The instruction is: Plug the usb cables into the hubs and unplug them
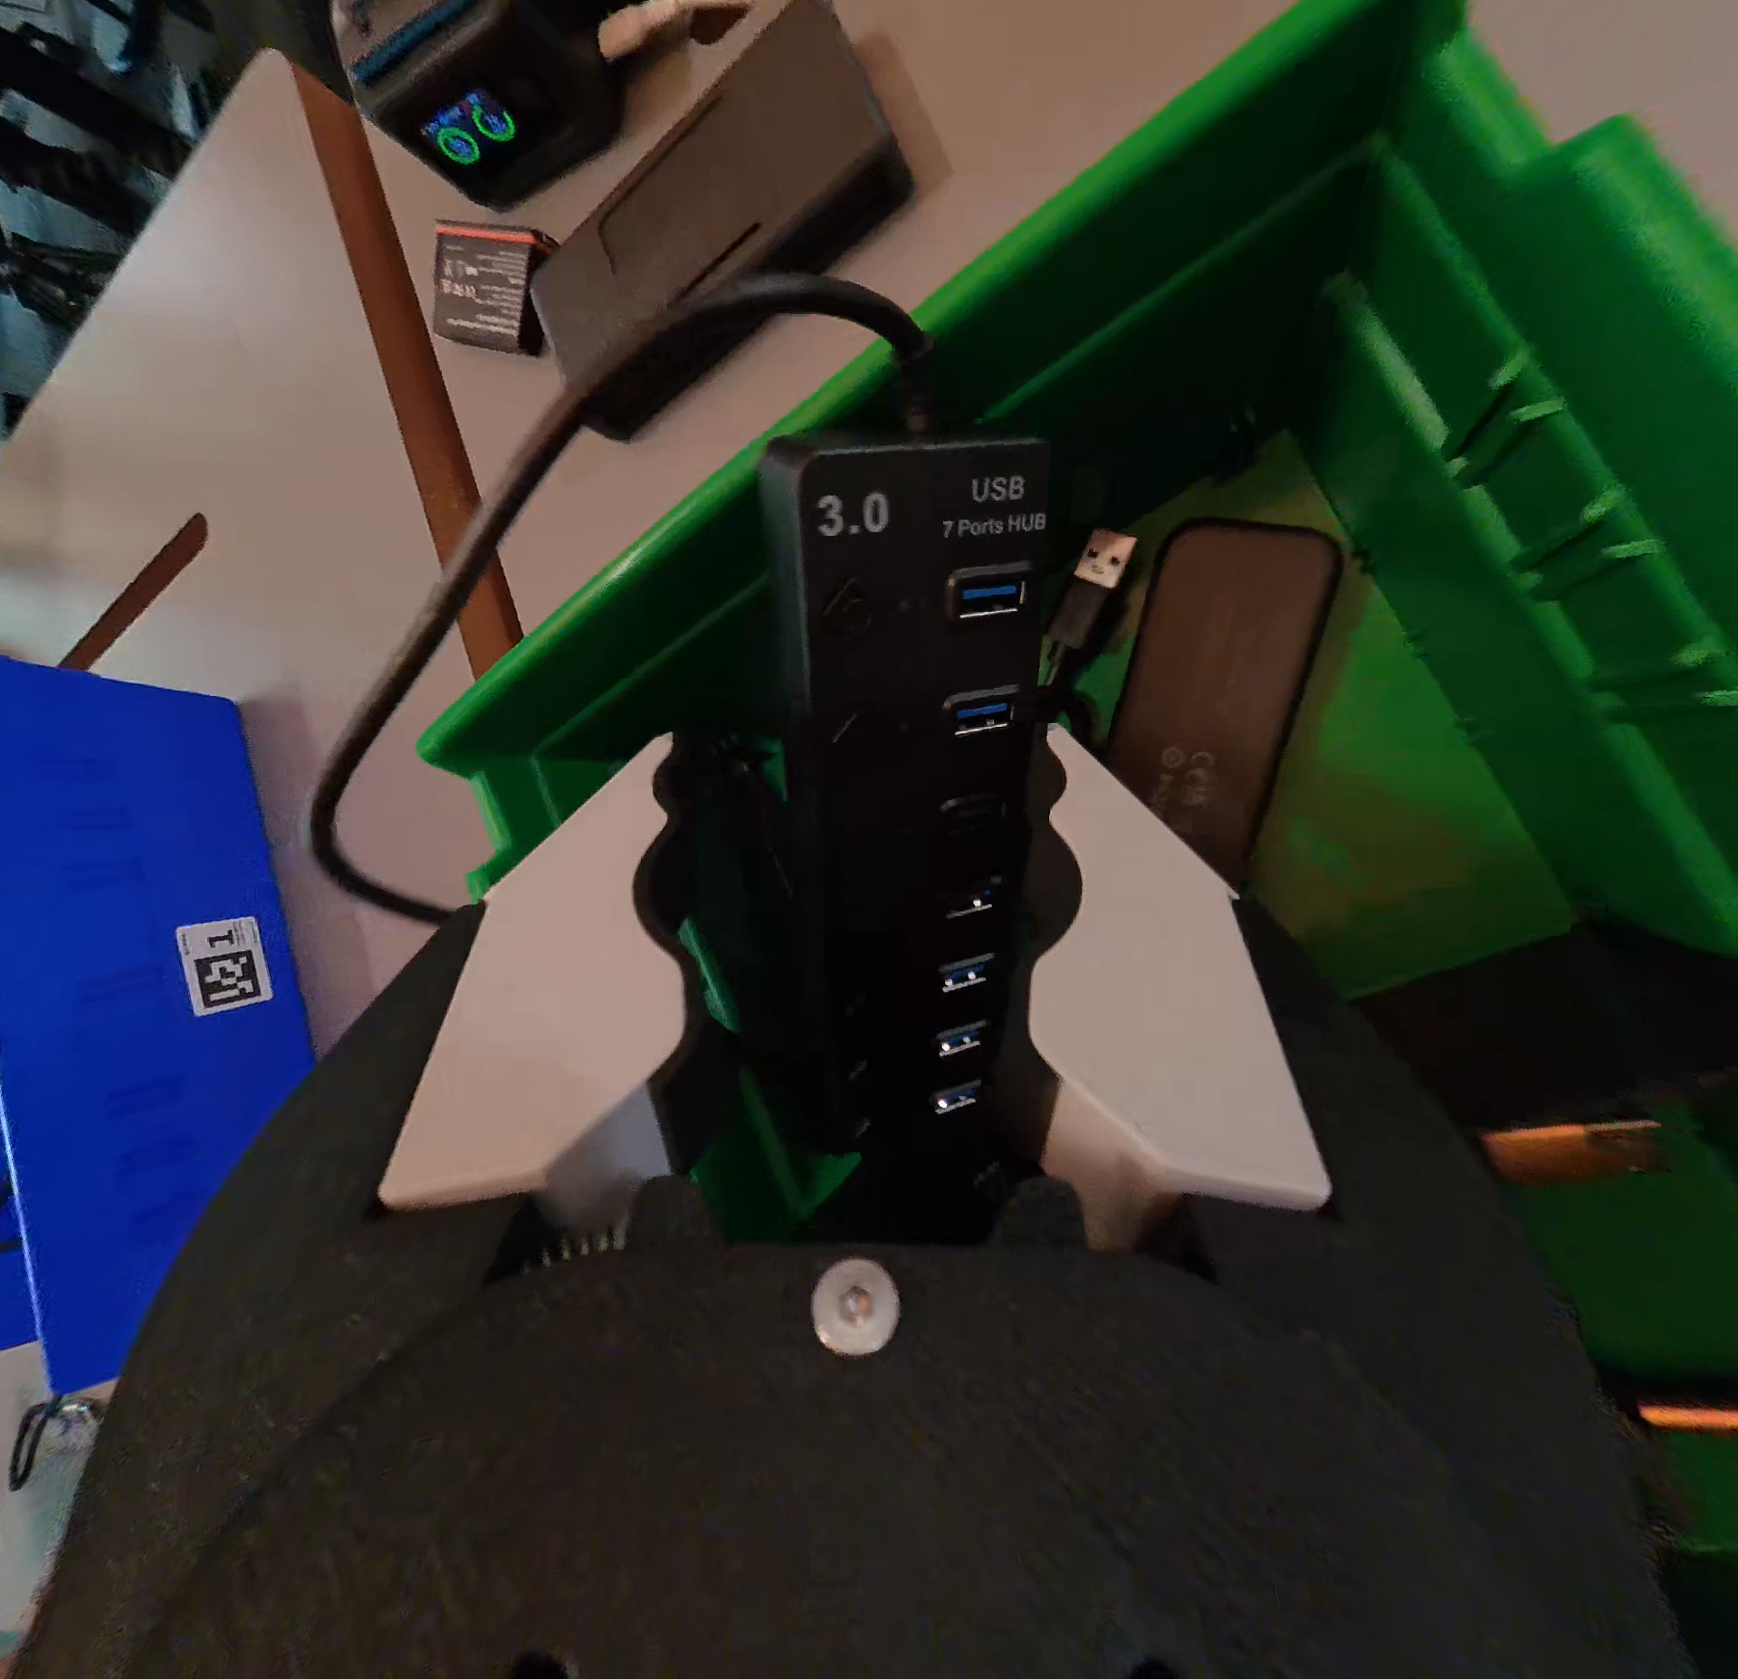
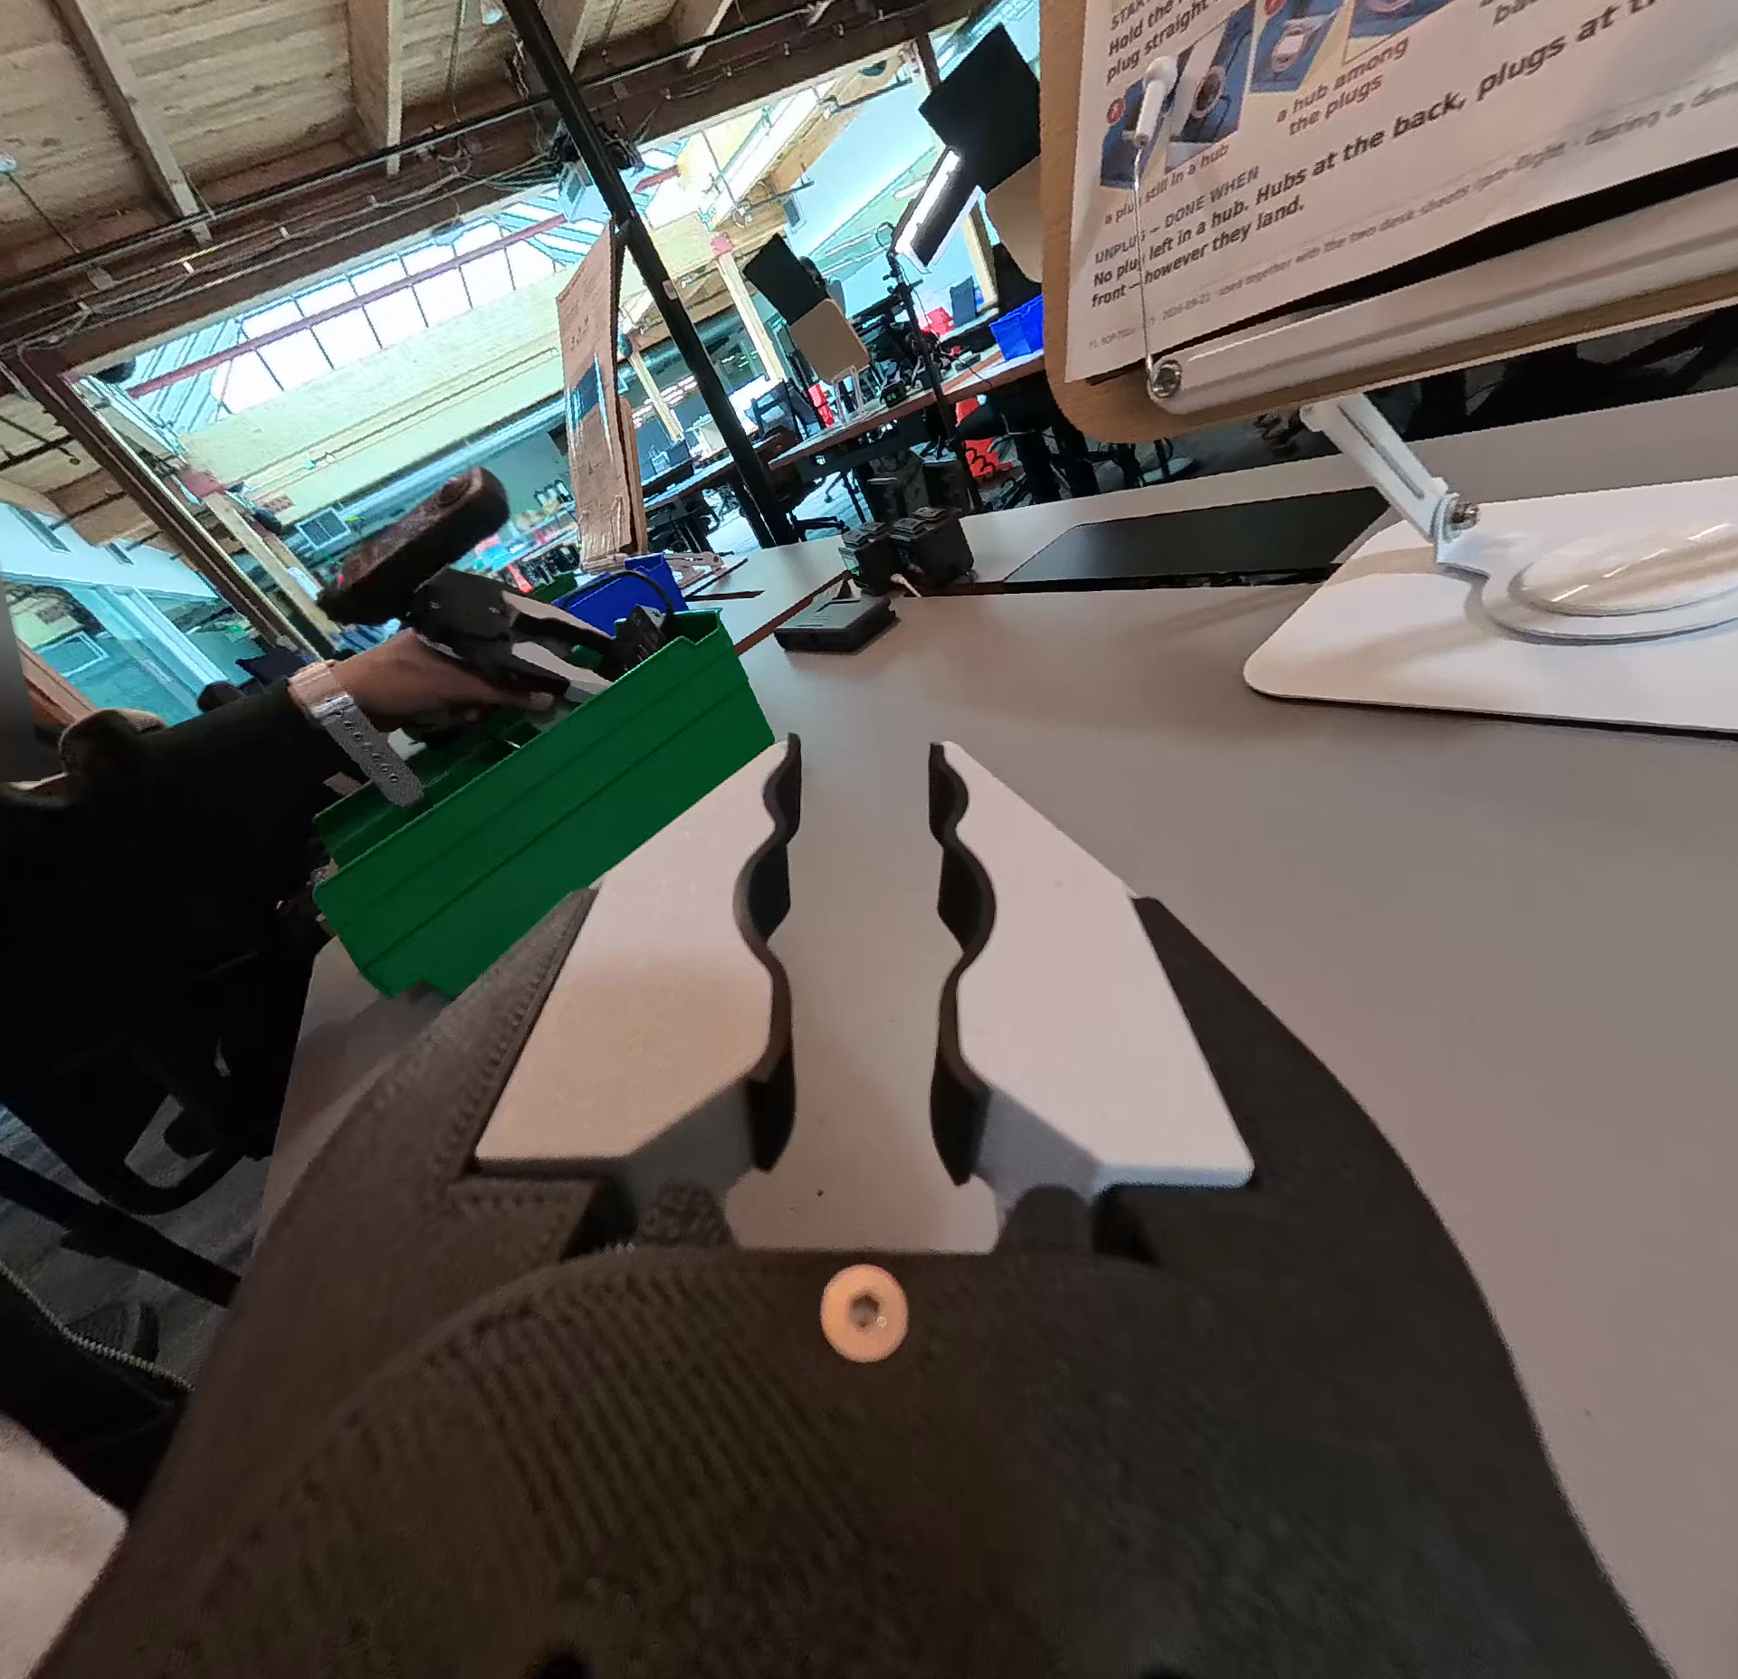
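The left gripper has the black hub clamped lengthwise between its jaws, port side up, so the row of sockets faces the camera and stays reachable. It's held over the green bin, which looks like where the hubs live. The hub's own cable loops out to the left over the bin rim onto the desk. Nothing's plugged in as far as I can see. Inside the bin, just right of the hub, there's a loose USB plug and a 2nd dark hub lying flat. The right gripper hovers over bare desk well right of the bin, jaws parted and empty. My guess is it goes for that plug next.
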{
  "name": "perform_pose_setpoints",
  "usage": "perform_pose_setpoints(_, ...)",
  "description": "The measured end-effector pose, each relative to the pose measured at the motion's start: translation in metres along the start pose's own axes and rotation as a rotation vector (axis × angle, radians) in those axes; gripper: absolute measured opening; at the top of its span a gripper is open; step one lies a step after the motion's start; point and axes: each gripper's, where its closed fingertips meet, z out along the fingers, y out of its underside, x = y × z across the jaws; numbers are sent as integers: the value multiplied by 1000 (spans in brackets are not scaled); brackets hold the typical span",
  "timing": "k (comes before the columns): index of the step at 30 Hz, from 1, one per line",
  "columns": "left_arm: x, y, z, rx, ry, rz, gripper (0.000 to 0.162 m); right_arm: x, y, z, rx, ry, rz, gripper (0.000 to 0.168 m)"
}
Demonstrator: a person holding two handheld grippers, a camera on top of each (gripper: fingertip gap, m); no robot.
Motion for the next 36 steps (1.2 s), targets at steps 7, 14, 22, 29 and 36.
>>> perform_pose_setpoints(7, 62, -20, -38, 80, 184, 111, 31, -2, 2, 3, -1, -14, 8, 26)
perform_pose_setpoints(14, 95, -5, -17, -139, 429, 145, 12, -5, 0, -1, -2, -12, -12, 26)
perform_pose_setpoints(22, 90, 27, 9, -391, 515, 138, 14, 12, -5, -11, 23, 28, 29, 26)
perform_pose_setpoints(29, 72, 47, 9, -451, 383, 154, 8, 17, 0, -5, 14, 15, 42, 26)
perform_pose_setpoints(36, 75, 53, 4, -507, 510, 103, 4, 15, -1, -1, 20, -6, 39, 26)
